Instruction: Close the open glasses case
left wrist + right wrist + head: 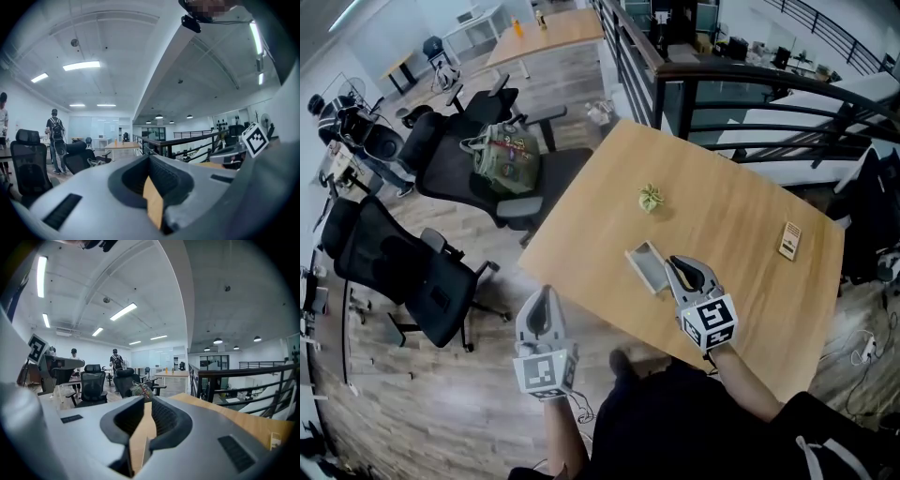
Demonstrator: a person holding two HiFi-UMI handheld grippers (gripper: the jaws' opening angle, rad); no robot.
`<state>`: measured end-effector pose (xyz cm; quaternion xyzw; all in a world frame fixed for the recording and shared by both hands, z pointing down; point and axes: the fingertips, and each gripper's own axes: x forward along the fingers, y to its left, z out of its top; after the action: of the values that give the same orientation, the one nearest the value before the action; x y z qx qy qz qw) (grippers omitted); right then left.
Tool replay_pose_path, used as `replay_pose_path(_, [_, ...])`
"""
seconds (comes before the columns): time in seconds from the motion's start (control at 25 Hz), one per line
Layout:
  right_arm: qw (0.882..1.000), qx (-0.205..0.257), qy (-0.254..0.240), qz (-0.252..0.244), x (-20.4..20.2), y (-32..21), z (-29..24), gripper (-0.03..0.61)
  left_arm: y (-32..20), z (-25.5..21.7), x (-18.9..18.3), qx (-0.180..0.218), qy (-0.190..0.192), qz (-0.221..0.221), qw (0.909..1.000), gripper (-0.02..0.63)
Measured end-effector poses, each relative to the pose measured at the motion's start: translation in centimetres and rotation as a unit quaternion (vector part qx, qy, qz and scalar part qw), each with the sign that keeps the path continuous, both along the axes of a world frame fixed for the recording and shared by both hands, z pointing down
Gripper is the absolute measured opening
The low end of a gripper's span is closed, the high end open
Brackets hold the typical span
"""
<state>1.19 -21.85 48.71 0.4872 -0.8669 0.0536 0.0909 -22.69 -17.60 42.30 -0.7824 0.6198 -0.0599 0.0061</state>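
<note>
My right gripper (676, 263) has its jaws together, empty, and the glasses case (647, 266) lies open just left of them. My left gripper (546, 292) has its jaws together too.

one glasses case (649, 266), one green bundle (651, 198), one card (789, 240), two grippers (546, 291) (674, 262)

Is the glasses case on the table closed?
No, the glasses case lies open on the table, its grey inside facing up.
</note>
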Motion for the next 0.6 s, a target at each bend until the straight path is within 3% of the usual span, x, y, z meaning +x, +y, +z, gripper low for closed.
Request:
replay_pose_path(0.04, [1.000,-0.010,0.000,-0.004,-0.2,-0.1,0.9,0.086,0.2,0.2,-0.2,-0.002,0.000,-0.003,1.0000,0.000])
replay_pose_path(0.08, [1.000,-0.019,0.004,-0.006,-0.4,-0.2,2.1,0.106,0.4,0.4,-0.3,-0.005,-0.001,-0.004,1.0000,0.000])
replay_pose_path(0.28, [0.995,-0.085,0.044,-0.015,-2.1,-1.8,10.6,0.089,1.2,1.4,-1.3,-0.020,-0.002,-0.018,0.9996,0.000])
replay_pose_path(0.6, [0.973,-0.184,0.140,-0.016,-4.6,-2.4,22.3,0.092,2.9,1.9,-3.0,-0.032,-0.013,-0.028,0.9990,0.000])
